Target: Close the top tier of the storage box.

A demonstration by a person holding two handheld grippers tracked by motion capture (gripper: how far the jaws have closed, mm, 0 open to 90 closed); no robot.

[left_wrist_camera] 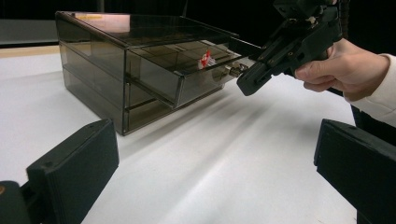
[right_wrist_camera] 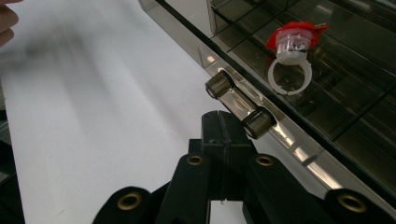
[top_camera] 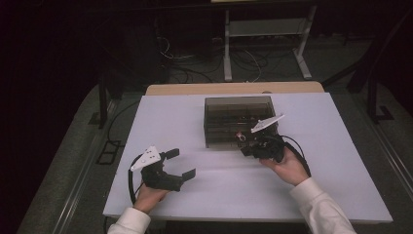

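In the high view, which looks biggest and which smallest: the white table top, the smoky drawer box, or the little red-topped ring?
1. White table top, by far the largest.
2. Smoky drawer box, much smaller.
3. Red-topped ring, a tiny speck in the open top drawer.
None look alike, so the order is clear.

A smoky grey drawer box (top_camera: 238, 121), a red-and-white ring (right_wrist_camera: 292, 51), black claws, white table (top_camera: 195, 161).

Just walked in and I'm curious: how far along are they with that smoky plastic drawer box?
The top drawer of the drawer box already stands partly pulled out, and a red-topped ring lies inside it. In hand: the right hand-held gripper, jaws closed, sits at the drawer handle. The left hand-held gripper waits open, away from the box. Likely left: moving the drawer further, in or out; which way, I cannot tell.
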